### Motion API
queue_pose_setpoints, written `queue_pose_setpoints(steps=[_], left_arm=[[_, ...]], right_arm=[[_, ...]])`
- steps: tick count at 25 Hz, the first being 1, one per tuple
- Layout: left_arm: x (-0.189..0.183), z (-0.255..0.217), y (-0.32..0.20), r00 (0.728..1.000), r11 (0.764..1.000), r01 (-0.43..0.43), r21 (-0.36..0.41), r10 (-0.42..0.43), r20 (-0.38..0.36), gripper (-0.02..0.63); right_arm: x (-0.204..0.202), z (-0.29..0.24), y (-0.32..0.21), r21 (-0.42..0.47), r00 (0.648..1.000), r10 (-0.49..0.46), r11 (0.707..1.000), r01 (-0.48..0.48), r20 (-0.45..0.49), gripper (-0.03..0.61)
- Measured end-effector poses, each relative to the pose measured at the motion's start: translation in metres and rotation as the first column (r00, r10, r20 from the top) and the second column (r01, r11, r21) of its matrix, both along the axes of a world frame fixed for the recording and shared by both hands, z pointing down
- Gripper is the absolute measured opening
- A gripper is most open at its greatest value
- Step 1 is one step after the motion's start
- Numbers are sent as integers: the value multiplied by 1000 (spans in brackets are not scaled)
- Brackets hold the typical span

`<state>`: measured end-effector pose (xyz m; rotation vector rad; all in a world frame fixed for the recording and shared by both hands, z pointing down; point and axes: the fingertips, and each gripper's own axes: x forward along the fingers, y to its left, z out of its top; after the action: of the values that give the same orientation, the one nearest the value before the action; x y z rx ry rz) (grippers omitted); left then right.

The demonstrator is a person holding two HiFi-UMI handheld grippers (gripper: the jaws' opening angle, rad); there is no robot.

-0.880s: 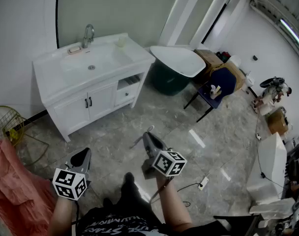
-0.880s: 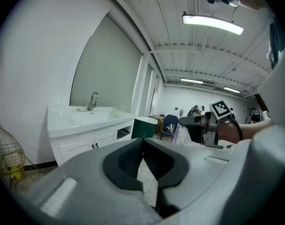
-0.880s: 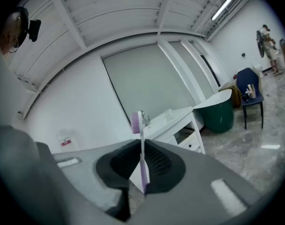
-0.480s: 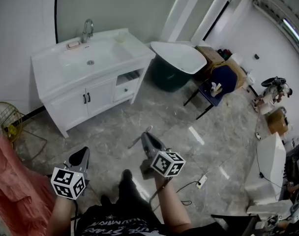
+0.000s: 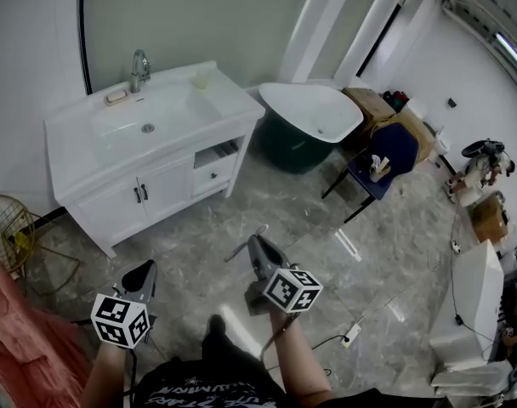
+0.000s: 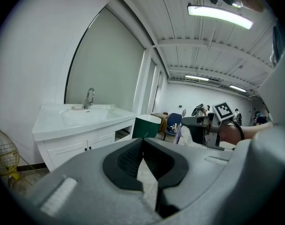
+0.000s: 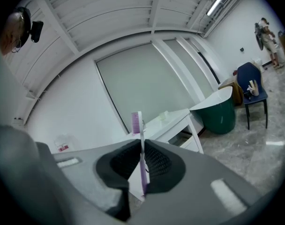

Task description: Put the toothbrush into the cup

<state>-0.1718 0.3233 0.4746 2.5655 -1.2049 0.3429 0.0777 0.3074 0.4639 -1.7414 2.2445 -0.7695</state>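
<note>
My right gripper [image 5: 257,243] is shut on a purple-and-white toothbrush [image 7: 141,158], which stands upright between the pads with its bristle head above the jaws. In the head view the toothbrush [image 5: 240,248] sticks out to the left of the jaws, above the marble floor. A small pale cup [image 5: 202,78] stands at the back right of the white vanity top [image 5: 71,155], far ahead of both grippers; the cup [image 7: 164,115] also shows small in the right gripper view. My left gripper [image 5: 142,270] hangs low at the left, its pads [image 6: 133,156] meeting at the tip with nothing between them.
A sink with a faucet [image 5: 139,62] and a soap dish [image 5: 116,97] fills the vanity. Right of it stands a green tub with a white rim [image 5: 305,113], then a blue chair [image 5: 382,155]. A wire basket [image 5: 8,228] and red cloth [image 5: 20,347] lie at the left; a power strip [image 5: 354,330] is on the floor.
The head view has shifted, so the vanity now sits a little lower and further left. Both grippers keep their pose and the toothbrush stays in the right jaws.
</note>
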Motion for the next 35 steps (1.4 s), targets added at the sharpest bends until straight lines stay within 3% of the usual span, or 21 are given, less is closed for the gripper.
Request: queue_pose_setpoints(steps=[11,16,26,35], left_arm=[[85,-29,-104,994,992,110,64,-111,8,11],[107,-36,-130,995,992,101,72,-103,12,10],[126,-20,-206,997,996,80,42,-80,-9,10],[137,-4,-347,998,999,50,16,-49,-27,9]], right_arm=[[84,-32,-113,52,995,-103,993,103,-5,29],[98,-34,-141,55,992,-126,990,126,-12,29],[112,-15,-204,20,992,-122,992,123,-18,29],[119,-6,-336,-6,995,-93,996,92,-32,29]])
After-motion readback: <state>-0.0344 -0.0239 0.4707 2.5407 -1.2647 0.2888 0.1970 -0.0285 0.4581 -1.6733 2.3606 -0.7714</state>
